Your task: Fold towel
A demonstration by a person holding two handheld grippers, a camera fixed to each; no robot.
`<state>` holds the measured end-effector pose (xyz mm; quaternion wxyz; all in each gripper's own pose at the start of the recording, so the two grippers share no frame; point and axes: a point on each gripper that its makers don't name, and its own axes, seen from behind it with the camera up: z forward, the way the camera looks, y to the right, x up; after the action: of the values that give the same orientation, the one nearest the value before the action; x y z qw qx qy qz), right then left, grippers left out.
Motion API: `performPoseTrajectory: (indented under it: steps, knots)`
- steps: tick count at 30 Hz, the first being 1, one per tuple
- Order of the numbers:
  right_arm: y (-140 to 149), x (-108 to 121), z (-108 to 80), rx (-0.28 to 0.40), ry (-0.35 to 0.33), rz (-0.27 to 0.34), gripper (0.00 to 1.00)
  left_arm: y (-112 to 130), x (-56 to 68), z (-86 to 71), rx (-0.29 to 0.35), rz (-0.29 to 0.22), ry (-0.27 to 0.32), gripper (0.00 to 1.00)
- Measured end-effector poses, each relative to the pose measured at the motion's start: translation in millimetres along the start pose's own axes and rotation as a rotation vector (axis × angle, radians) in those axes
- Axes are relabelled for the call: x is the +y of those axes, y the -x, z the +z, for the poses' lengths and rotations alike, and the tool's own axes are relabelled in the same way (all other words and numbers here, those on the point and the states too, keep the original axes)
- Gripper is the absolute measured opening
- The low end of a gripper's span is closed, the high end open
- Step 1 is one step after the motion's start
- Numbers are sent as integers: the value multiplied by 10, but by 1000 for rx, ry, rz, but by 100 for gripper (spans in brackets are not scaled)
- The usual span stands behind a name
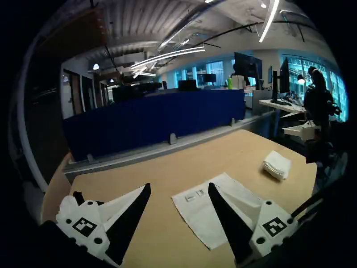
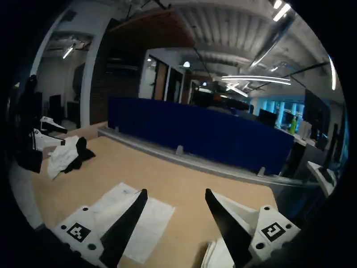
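Your left gripper (image 1: 178, 187) is open: its two fingers stand wide apart and neither presses on anything. In the left gripper view, its right finger passes in front of one flat towel (image 1: 201, 214); the left finger passes over bare table (image 1: 178, 156). You cannot tell whether the fingers touch the surface.

The flat towel is white, lies spread on the wooden table, and carries two small tags (image 1: 195, 195) near its far left corner. Beyond it, well apart and toward the table's right end, lies one stack of folded towels (image 1: 276, 164). The number of towels in that stack cannot be read. One blue divider (image 1: 156, 116) runs along the table's far edge.

Your right gripper (image 2: 176, 191) is likewise open, its two fingers spread and holding nothing. In the right gripper view, its left finger overlaps the same flat towel (image 2: 154, 223). The folded stack (image 2: 214, 259) lies low in this view, just beside the right finger's inner edge. At the table's far left end lies one heap of white and dark cloth (image 2: 67, 156).
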<state>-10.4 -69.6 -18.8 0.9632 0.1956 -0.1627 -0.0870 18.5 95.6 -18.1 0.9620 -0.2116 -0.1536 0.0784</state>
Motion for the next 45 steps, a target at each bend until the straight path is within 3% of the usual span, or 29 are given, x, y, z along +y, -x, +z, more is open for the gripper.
performPoseTrajectory:
  steps: [11, 18, 35, 45]
  knots:
    - [374, -357, 39, -127, -120, -68, 100, 381, 435, 67, -121, 42, 159, 95]
    - [791, -480, 133, -198, -159, -77, 100, 828, 632, 123, -205, 56, 216, 95]
    - [2055, -843, 355, -381, -255, -92, 100, 2204, 930, 411, -449, 65, 303, 95]
    - [2690, -955, 380, -502, -286, -85, 99, 2622, 957, 523, -547, 10, 325, 95]
